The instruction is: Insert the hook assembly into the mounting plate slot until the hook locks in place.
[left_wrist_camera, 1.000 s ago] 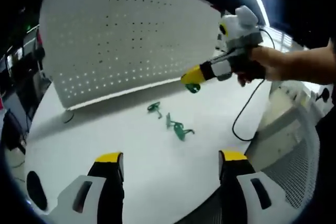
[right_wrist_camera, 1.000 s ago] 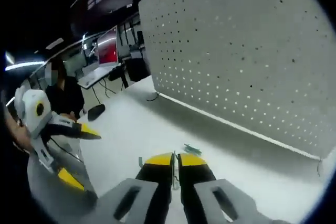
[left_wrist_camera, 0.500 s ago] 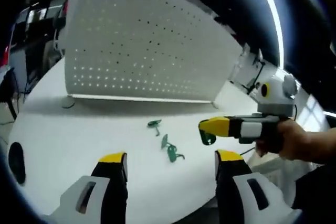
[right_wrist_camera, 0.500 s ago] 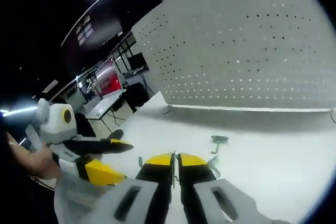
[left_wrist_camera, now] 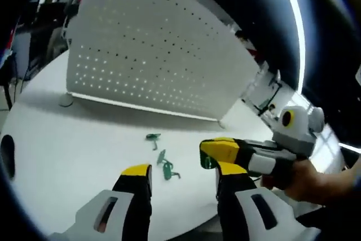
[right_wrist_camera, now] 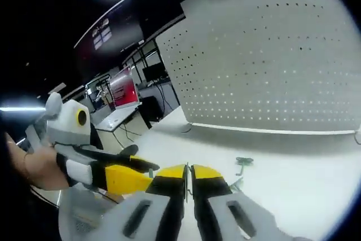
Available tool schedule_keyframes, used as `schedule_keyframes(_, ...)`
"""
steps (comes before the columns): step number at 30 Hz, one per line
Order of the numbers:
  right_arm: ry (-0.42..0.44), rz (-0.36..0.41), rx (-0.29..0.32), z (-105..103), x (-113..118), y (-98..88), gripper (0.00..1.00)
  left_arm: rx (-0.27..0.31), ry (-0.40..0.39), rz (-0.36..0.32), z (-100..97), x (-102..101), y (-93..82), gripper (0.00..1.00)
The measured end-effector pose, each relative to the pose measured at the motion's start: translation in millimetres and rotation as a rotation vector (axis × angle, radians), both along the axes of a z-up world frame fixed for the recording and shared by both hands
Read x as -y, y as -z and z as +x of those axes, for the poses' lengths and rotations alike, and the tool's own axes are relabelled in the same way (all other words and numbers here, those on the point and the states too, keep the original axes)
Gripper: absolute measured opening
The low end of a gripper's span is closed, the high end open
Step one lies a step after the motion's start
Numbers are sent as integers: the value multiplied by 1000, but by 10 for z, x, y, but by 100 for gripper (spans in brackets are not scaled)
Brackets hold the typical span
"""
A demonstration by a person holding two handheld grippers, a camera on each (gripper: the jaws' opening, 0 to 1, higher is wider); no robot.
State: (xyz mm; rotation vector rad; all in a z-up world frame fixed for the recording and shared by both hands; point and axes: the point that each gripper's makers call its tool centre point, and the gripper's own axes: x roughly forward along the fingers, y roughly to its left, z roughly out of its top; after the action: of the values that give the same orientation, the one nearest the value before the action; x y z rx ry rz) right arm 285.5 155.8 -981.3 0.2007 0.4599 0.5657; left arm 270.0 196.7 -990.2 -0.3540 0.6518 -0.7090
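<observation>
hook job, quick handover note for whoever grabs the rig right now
Left gripper: open, holding nothing, hovering over the white table.
Right gripper: shut on a green hook, off the table beside the left gripper.
Three more green hooks lie loose on the table in front of the pegboard.
Done: one hook picked up.
Left: carry it to the pegboard and push it into a slot until it locks. No hook is visibly mounted yet.
</observation>
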Motion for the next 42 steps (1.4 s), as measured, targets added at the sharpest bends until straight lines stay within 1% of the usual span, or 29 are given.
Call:
schedule_keyframes(1,-1,4,4,3,-9,-10,0,13,-5,-2,15,-5,-13,41)
schedule_keyframes(2,-1,6,4,5,-13,-12,0,14,-8,-1,19,-10,-13,40)
schedule_keyframes(5,-2,11,12,15,-41,-31,0,4,3,-12,16,6,-13,37)
schedule_keyframes(7,-7,12,17,21,-70,-45,0,-2,20,-26,-10,37,-28,31)
schedule_keyframes(10,-20,11,24,20,-105,-55,0,-7,5,-58,1,48,-71,27)
schedule_keyframes(13,-33,14,37,13,-129,-79,0,-12,20,-65,2,72,-86,24)
schedule_keyframes(18,-35,27,30,20,-126,-80,0,-26,40,-88,-4,134,-125,16)
schedule_keyframes(21,-36,29,31,34,-110,-84,0,-24,54,-86,0,163,-139,14)
schedule_keyframes(27,-48,68,56,32,-76,-156,0,-60,65,-142,-2,199,-197,12)
schedule_keyframes(31,-45,74,65,30,-69,-179,0,-50,84,-148,-16,243,-233,8)
schedule_keyframes(34,-35,88,70,27,-59,-196,0,-52,96,-170,-30,270,-266,4)
schedule_keyframes(35,-35,88,70,22,-62,-197,0,-53,93,-163,-29,263,-264,5)
schedule_keyframes(36,-34,90,75,18,-66,-205,0,-34,81,-136,0,234,-252,6)
schedule_keyframes(37,-34,93,76,15,-72,-210,0,-7,115,-124,-30,262,-289,4)
schedule_keyframes(38,-33,90,80,14,-72,-220,0,-3,104,-102,-29,250,-286,4)
schedule_keyframes(39,-32,91,84,13,-71,-229,0,8,114,-98,-40,262,-311,3)
schedule_keyframes(40,-30,94,84,13,-72,-233,0,7,116,-98,-37,260,-314,3)
schedule_keyframes(42,-26,95,85,11,-70,-236,0,-13,116,-110,-32,251,-304,3)
